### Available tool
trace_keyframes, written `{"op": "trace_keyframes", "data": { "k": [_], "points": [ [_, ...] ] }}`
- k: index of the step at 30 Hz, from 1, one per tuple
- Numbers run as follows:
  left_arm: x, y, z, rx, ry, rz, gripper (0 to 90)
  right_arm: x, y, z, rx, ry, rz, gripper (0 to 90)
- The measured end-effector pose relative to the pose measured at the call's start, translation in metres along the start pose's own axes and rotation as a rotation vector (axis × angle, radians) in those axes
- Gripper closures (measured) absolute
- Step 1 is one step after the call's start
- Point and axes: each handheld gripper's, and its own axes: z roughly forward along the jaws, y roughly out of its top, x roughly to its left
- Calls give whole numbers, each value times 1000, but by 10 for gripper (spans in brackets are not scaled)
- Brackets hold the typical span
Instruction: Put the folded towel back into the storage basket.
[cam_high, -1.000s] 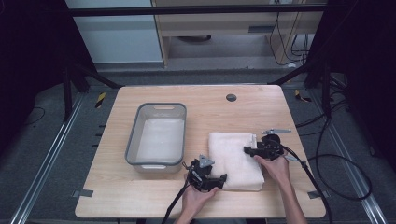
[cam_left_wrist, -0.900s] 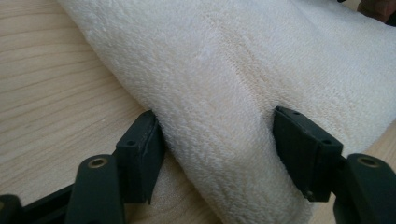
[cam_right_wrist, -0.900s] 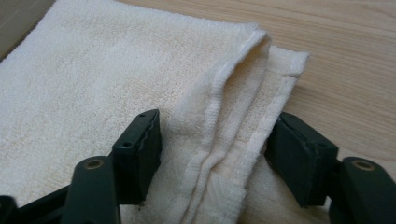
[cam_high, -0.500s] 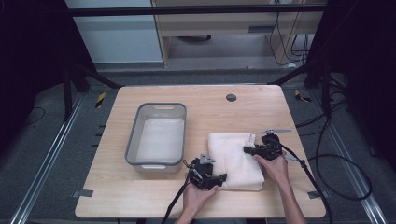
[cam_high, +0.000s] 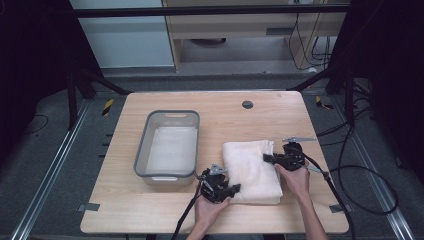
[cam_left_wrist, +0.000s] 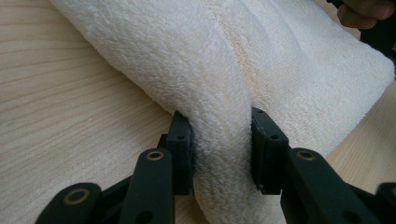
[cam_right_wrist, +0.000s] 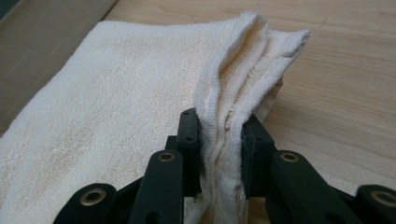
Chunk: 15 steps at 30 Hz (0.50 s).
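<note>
the folded cream terry towel (cam_high: 251, 169) lies on the wooden tabletop (cam_high: 125, 210), soft, light and floppy. left gripper (cam_left_wrist: 222, 149) and right gripper (cam_right_wrist: 220, 144) each have their jaws squeezed on a thick edge fold between them, good spots to hold.

Both forearms come in over the table's near edge. The left gripper (cam_high: 235, 188) sits near that edge, jaws pinched on cloth. The right gripper (cam_high: 265, 158), nearer the right edge, is likewise clamped.

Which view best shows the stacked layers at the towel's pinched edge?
The right gripper view: the right tongs clamp the towel on its layered edge, folds visible. The left gripper view shows the left tongs pinching a rounded fold; the high view shows the whole towel, layers unresolved.
</note>
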Motion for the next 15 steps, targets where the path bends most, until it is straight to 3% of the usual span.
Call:
{"op": "trace_keyframes", "data": {
  "k": [15],
  "points": [
    [-5, 3, -23, -75, -35, 23, 661, 17, 10, -36, -105, 55, -34, 737]
  ]
}}
